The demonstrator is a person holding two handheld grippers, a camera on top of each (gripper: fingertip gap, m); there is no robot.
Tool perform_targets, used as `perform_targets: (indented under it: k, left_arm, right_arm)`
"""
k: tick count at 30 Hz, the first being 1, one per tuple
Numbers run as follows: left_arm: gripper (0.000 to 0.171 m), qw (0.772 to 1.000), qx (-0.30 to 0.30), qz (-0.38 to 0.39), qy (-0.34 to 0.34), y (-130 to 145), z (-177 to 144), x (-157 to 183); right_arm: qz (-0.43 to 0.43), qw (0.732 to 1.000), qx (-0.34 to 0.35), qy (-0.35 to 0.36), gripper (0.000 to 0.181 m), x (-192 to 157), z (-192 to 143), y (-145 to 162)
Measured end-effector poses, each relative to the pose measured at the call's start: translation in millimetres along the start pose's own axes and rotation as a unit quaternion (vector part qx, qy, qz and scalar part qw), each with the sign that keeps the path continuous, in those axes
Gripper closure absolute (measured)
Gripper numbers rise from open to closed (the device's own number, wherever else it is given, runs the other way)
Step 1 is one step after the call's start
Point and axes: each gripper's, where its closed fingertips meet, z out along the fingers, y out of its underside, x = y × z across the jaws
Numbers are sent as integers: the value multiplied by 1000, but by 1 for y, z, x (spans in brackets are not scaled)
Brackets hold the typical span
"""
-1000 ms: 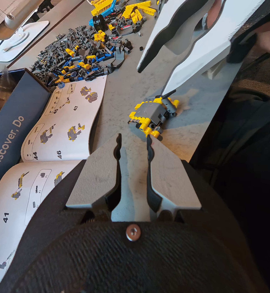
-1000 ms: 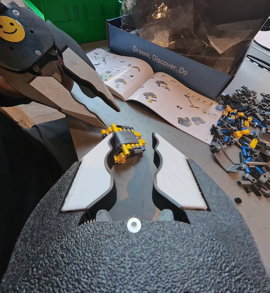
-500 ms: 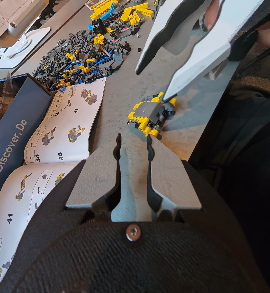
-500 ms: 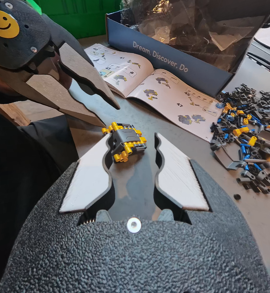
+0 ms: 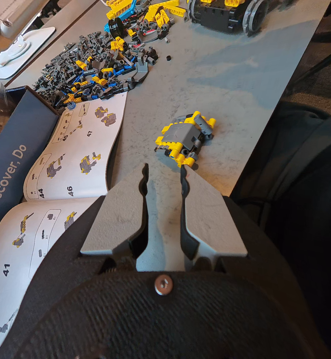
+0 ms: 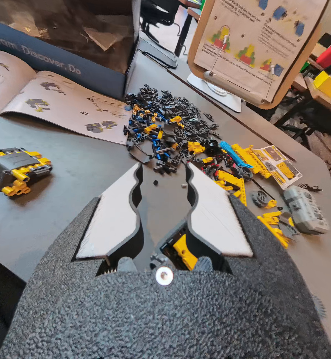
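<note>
My left gripper (image 5: pixel 163 168), matte grey fingers parted and empty, hovers low just near of the knobbly yellow-and-grey plastic brick assembly (image 5: pixel 185 138) on the scuffed grey table (image 5: pixel 228 77). My right gripper (image 6: pixel 163 168), white ridged fingers apart, points at the loose pile of small black, blue and yellow bricks (image 6: pixel 166 124); the assembly lies far left.

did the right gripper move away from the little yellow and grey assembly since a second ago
Yes. The right gripper swung rightward: the yellow and grey assembly, formerly between its fingers, now lies far left, and the loose parts pile is ahead.
</note>
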Motion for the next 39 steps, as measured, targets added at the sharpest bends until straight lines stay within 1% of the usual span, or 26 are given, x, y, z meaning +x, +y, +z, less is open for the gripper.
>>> perform_targets:
  k: [1, 2, 3, 6, 8, 11, 13, 15, 18, 20, 23, 25, 29, 30, 31, 32, 34, 36, 38, 39]
  left_arm:
    - [142, 1000, 0, 0, 1, 0, 0, 0]
    - [142, 1000, -1, 0, 1, 0, 0, 0]
    - [142, 1000, -1, 0, 2, 0, 0, 0]
    - [142, 1000, -2, 0, 2, 1, 0, 1]
    - [142, 1000, -4, 0, 2, 1, 1, 0]
    - [142, 1000, -6, 1, 2, 2, 1, 1]
    - [142, 1000, -6, 1, 2, 1, 1, 1]
    - [142, 1000, -4, 1, 2, 1, 1, 1]
    - [142, 1000, -4, -1, 4, 1, 1, 1]
    - [142, 1000, -1, -3, 5, 0, 0, 1]
    - [142, 1000, 0, -8, 10, 0, 0, 1]
    - [142, 1000, 0, -11, 13, 0, 0, 1]
    - [142, 1000, 2, -14, 15, 0, 0, 1]
    - [142, 1000, 2, -14, 15, 0, 0, 1]
    - [142, 1000, 2, -14, 14, 0, 0, 1]
    - [142, 1000, 2, -13, 14, 0, -1, 1]
    - [142, 1000, 3, -13, 14, -1, -1, 1]
    - [142, 1000, 5, -13, 14, -1, -1, 0]
    - [142, 1000, 5, -15, 15, -1, -1, 1]
    - [142, 1000, 5, -16, 16, -1, -1, 0]
  right_arm:
    - [-4, 1000, -7, -1, 143, 5, -1, 0]
    - [-5, 1000, -17, 0, 140, 12, -1, 1]
    - [-4, 1000, -27, -2, 133, 18, 0, 1]
    - [8, 998, -50, -28, 131, 29, 8, 2]
    - [10, 997, -65, -45, 125, 35, 18, 2]
    - [-14, 993, -93, -64, 136, 42, 39, 2]
    - [-21, 990, -115, -73, 136, 45, 53, 3]
    - [-5, 985, -143, -95, 146, 41, 65, 5]
    - [17, 970, -195, -145, 149, 31, 77, 14]
    - [23, 960, -220, -169, 150, 25, 83, 19]
    - [39, 943, -247, -219, 150, 4, 88, 24]
    - [35, 933, -269, -238, 149, -9, 92, 29]
    - [4, 917, -312, -250, 144, -23, 100, 42]
    - [-5, 912, -326, -250, 149, -23, 102, 47]
    - [-14, 907, -340, -249, 160, -24, 104, 51]
    - [-22, 902, -349, -252, 179, -24, 102, 53]
    - [-44, 892, -370, -255, 180, -20, 96, 54]
    - [-55, 889, -380, -250, 179, -12, 88, 54]
    - [-47, 892, -382, -237, 168, -1, 84, 50]
    - [-43, 896, -379, -227, 166, 6, 83, 47]
